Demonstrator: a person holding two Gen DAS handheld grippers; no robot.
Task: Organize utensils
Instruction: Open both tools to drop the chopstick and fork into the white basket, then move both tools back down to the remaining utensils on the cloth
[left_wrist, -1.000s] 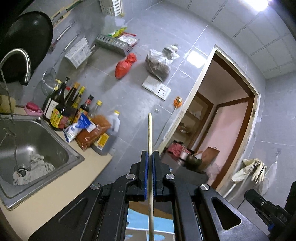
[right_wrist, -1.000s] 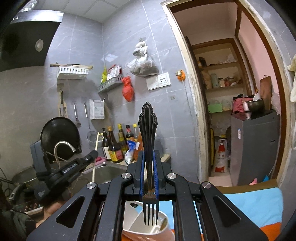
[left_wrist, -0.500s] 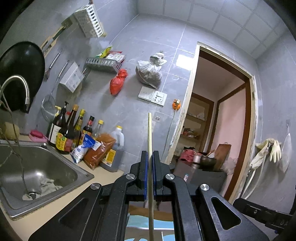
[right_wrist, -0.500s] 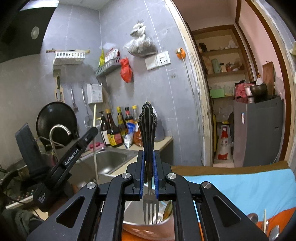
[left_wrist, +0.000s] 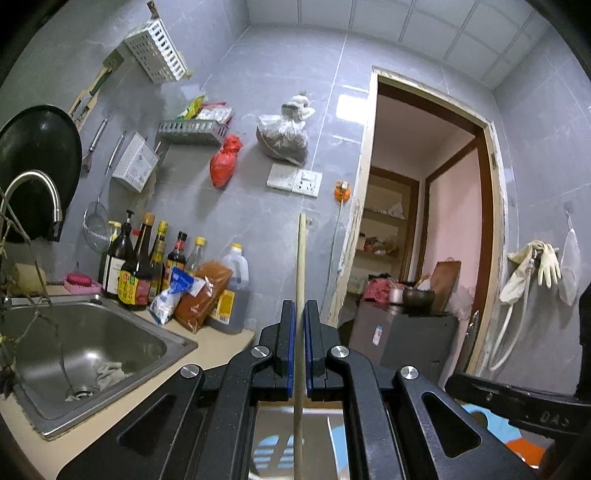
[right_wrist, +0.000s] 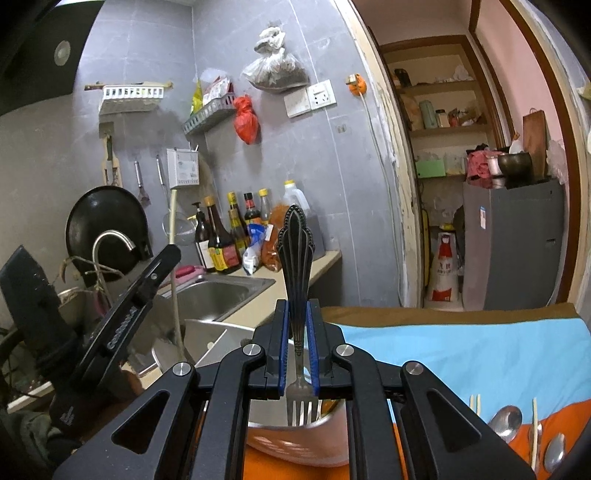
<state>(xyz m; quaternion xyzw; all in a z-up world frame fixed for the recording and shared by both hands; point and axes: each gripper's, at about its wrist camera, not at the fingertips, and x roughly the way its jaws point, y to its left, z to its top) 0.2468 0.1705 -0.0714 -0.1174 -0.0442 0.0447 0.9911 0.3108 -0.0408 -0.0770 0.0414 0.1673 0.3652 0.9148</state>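
My left gripper (left_wrist: 299, 314) is shut on a pale wooden chopstick (left_wrist: 301, 258) that stands upright, its lower end over a steel tray (left_wrist: 288, 424). The left gripper also shows in the right wrist view (right_wrist: 162, 262), still holding the chopstick (right_wrist: 173, 221). My right gripper (right_wrist: 299, 317) is shut on a dark ornate-handled fork (right_wrist: 295, 251), tines down over a steel-lined bowl (right_wrist: 295, 443). Spoons (right_wrist: 506, 421) and chopsticks (right_wrist: 533, 428) lie on the orange and blue cloth (right_wrist: 461, 354) at lower right.
A steel sink (left_wrist: 85, 343) with a curved tap (left_wrist: 37, 188) is on the left, with sauce bottles (left_wrist: 140, 266) and packets behind it. A black wok (left_wrist: 33, 162) hangs on the tiled wall. A doorway (left_wrist: 424, 229) and grey cabinet (left_wrist: 402, 336) are to the right.
Both grippers have tilted down and moved lower, each keeping its utensil. The bowl, cloth and loose spoons have come further into the right wrist view.
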